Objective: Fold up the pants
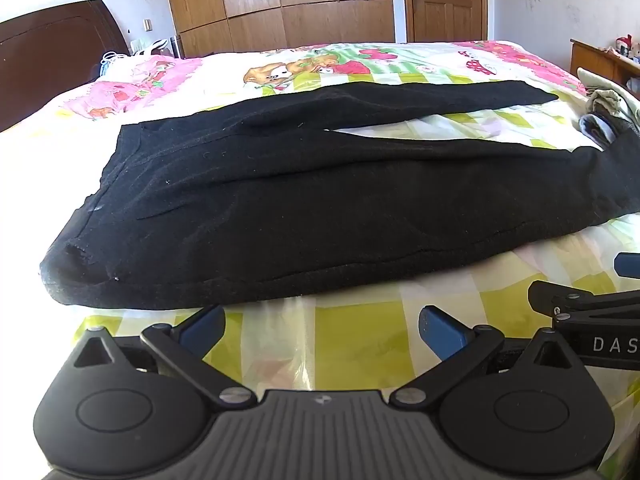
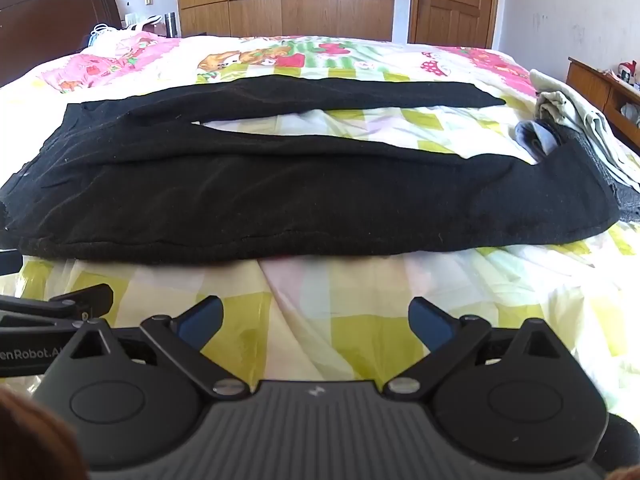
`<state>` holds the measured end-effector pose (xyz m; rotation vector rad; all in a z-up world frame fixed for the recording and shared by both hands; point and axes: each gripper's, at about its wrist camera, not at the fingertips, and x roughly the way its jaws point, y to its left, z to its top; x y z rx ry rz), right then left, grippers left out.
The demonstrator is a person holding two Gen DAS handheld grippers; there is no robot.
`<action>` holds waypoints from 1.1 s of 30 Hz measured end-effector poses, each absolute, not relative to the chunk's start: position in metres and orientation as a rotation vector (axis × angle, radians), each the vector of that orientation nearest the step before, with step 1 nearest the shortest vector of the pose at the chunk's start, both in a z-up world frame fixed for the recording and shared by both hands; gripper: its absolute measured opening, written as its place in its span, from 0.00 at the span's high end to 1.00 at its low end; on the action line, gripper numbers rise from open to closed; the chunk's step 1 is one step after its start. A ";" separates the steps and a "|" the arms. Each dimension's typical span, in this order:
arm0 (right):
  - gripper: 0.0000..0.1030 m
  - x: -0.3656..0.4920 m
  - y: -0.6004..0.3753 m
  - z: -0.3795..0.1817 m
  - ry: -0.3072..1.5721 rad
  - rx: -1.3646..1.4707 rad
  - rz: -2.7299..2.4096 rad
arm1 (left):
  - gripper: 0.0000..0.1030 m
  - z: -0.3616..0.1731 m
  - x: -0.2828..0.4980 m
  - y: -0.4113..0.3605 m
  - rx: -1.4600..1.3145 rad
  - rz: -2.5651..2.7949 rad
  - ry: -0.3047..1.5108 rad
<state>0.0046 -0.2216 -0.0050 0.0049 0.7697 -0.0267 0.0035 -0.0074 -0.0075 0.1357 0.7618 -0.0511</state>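
Left wrist view: one pants [image 1: 320, 208], two open tools, left tool [image 1: 320, 330], right tool [image 2: 316, 320].

Black pants on a bright cartoon bedsheet

The pants [image 1: 320, 200] are plain black, with some small pale lint specks. The bedsheet [image 2: 320, 288] has yellow-green and white checks near the camera, and farther away pink areas with red strawberries and brown cartoon animals. Both the left gripper [image 1: 320, 330] and the right gripper [image 2: 316, 320] are black and grey with blue pads. The wardrobe [image 1: 280, 0] and door [image 2: 452, 0] are brown wood, the headboard [image 1: 52, 56] dark brown. The clothes [image 2: 568, 128] at the right edge seem cream and grey-blue.
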 end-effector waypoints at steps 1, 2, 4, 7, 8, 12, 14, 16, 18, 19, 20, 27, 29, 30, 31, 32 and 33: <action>0.05 0.005 -0.222 -0.005 0.771 0.006 -0.026 | 0.00 -0.006 0.005 -0.004 0.133 -0.053 0.765; 0.05 0.005 -0.222 -0.006 0.772 0.006 -0.026 | 0.00 -0.003 0.002 -0.001 0.132 -0.056 0.766; 0.05 0.005 -0.222 -0.006 0.774 0.008 -0.026 | 0.00 -0.002 0.002 0.000 0.131 -0.057 0.767; 0.05 0.005 -0.222 -0.006 0.775 0.008 -0.025 | 0.00 -0.002 0.002 -0.001 0.130 -0.058 0.767; 0.05 0.005 -0.222 -0.006 0.775 0.008 -0.025 | 0.00 -0.002 0.002 -0.001 0.130 -0.058 0.767; 0.07 0.005 -0.222 -0.007 0.777 0.008 -0.019 | 0.00 -0.002 0.001 -0.001 0.130 -0.060 0.768; 0.08 0.005 -0.222 -0.007 0.779 0.008 -0.019 | 0.00 -0.002 0.001 -0.001 0.129 -0.060 0.768; 0.08 0.005 -0.222 -0.007 0.780 0.009 -0.019 | 0.00 -0.003 0.001 -0.002 0.131 -0.060 0.767; 0.08 0.004 -0.222 -0.007 0.780 0.009 -0.017 | 0.00 -0.003 0.001 -0.002 0.131 -0.060 0.767; 0.09 0.004 -0.222 -0.007 0.780 0.010 -0.018 | 0.00 -0.003 0.001 -0.002 0.130 -0.060 0.767; 0.09 0.004 -0.222 -0.007 0.780 0.010 -0.017 | 0.00 -0.003 0.001 -0.003 0.130 -0.060 0.767; 0.10 0.004 -0.221 -0.008 0.783 0.013 -0.015 | 0.00 -0.003 0.001 -0.003 0.130 -0.060 0.767; 0.10 0.005 -0.221 -0.008 0.785 0.015 -0.013 | 0.00 -0.003 0.001 -0.003 0.130 -0.060 0.768; 0.10 0.005 -0.220 -0.008 0.785 0.015 -0.013 | 0.00 -0.002 0.001 -0.003 0.130 -0.060 0.768; 0.10 0.005 -0.221 -0.008 0.786 0.015 -0.012 | 0.00 -0.002 0.001 -0.003 0.130 -0.059 0.768; 0.11 0.005 -0.221 -0.008 0.786 0.016 -0.012 | 0.00 -0.003 0.001 -0.003 0.129 -0.059 0.768; 0.11 0.005 -0.220 -0.008 0.786 0.017 -0.011 | 0.00 -0.002 0.001 -0.003 0.129 -0.059 0.768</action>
